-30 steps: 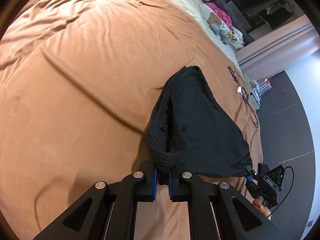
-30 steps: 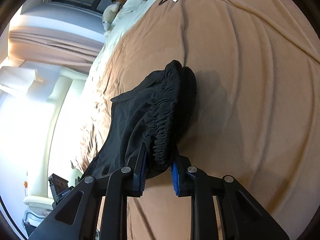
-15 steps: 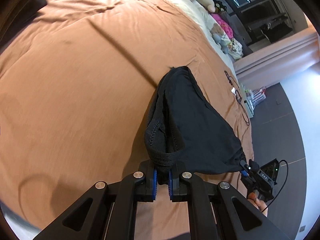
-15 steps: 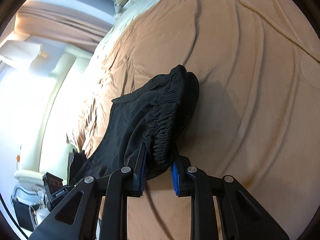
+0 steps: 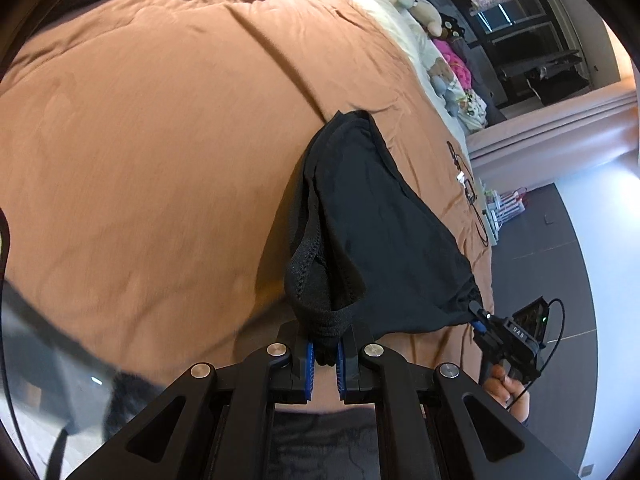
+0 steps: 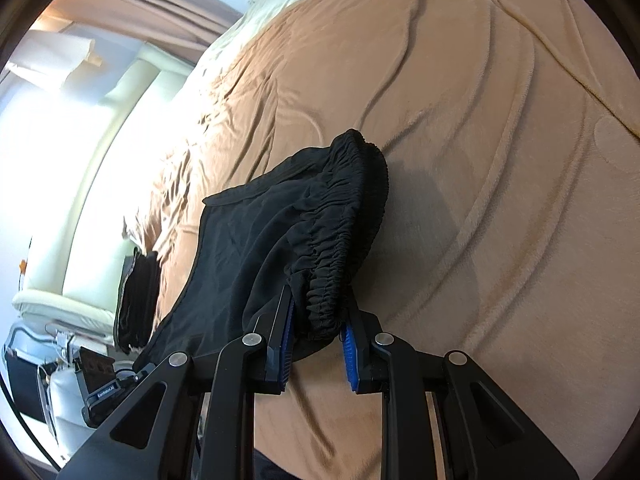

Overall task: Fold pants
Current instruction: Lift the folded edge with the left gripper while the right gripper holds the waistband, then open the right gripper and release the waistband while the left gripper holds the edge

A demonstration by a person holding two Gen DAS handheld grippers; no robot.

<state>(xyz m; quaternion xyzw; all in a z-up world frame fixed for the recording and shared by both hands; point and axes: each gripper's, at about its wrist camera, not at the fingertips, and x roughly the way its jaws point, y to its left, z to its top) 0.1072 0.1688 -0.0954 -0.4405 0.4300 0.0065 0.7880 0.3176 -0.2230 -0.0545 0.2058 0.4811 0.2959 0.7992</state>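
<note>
- Nearest us, our left gripper (image 5: 324, 354) is closed tight on a black band at one edge of the pants (image 5: 384, 232). Only a thin strip sits between the blue pads, so we judge a sharp tug could pull it free.
- Our right gripper (image 6: 316, 338) is clamped on the bunched elastic waistband (image 6: 340, 240), its jaws held a little apart by the thick gather. That bulk could let the inner layers slide out while the outer one stays pinched.
- Between the two grips the pants hang as a loose, sagging pouch above the brown blanket (image 5: 160, 140), not laid flat. If we lower them like this, we judge the layers will land uneven and crease.
- Farther off, a cable (image 5: 470, 196) lies on the blanket; cloth dragged that way could snag it.
- A dark folded stack (image 6: 138, 296) sits at the bed's edge, where a wide swing could knock it.
</note>
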